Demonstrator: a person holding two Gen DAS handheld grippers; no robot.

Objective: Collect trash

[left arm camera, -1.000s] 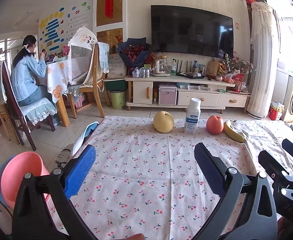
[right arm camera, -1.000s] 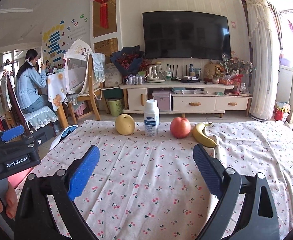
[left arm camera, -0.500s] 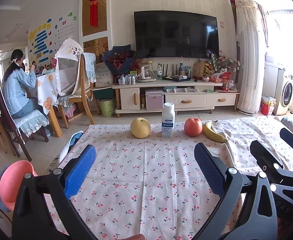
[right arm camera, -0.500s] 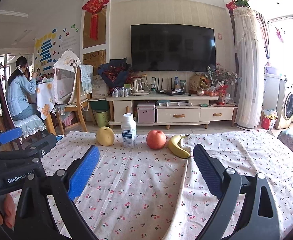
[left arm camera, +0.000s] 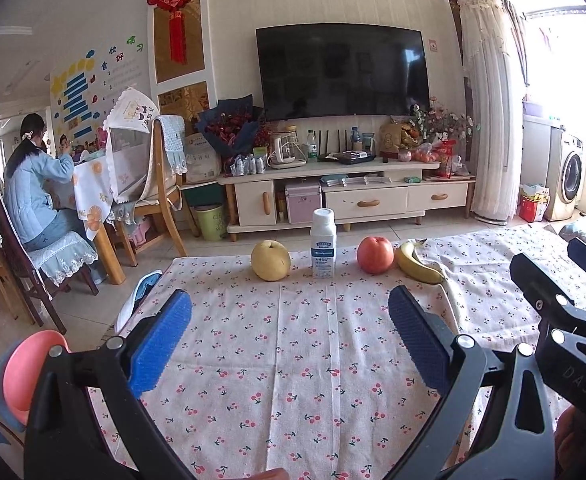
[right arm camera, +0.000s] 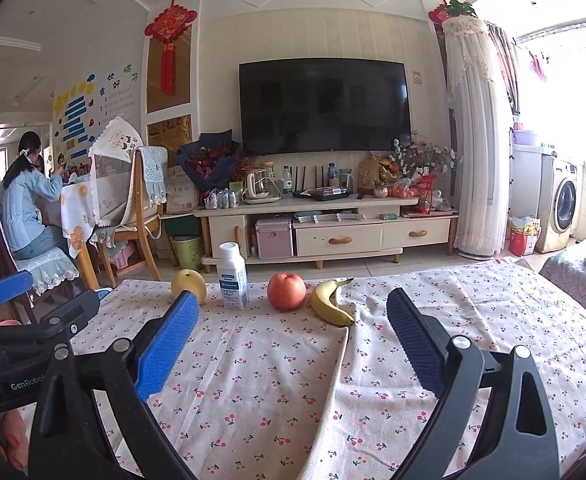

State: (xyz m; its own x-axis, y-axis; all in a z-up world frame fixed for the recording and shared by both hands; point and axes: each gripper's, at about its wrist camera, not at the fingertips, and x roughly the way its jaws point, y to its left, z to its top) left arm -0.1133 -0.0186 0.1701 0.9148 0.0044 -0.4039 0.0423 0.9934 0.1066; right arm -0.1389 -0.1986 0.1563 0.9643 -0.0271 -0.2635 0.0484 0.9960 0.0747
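A white plastic bottle (left arm camera: 323,243) with a blue label stands upright at the far edge of the cherry-print tablecloth (left arm camera: 305,344); it also shows in the right wrist view (right arm camera: 232,276). A yellow pear (left arm camera: 270,260), a red apple (left arm camera: 375,254) and a banana (left arm camera: 417,267) lie in a row beside it. My left gripper (left arm camera: 289,340) is open and empty, well short of the row. My right gripper (right arm camera: 293,340) is open and empty, also short of the row. A pink bin (left arm camera: 29,372) sits on the floor at the left.
A TV stand (left arm camera: 333,196) with clutter stands beyond the table. A person (left arm camera: 33,192) sits at a dining table on the left, with wooden chairs (left arm camera: 161,196) near her. A small green bin (left arm camera: 211,222) stands by the TV stand. A washing machine (left arm camera: 569,176) is at the right.
Both views have tilted upward and swung, so the fruit row and bottle sit lower and more central. Both grippers stay open and empty.
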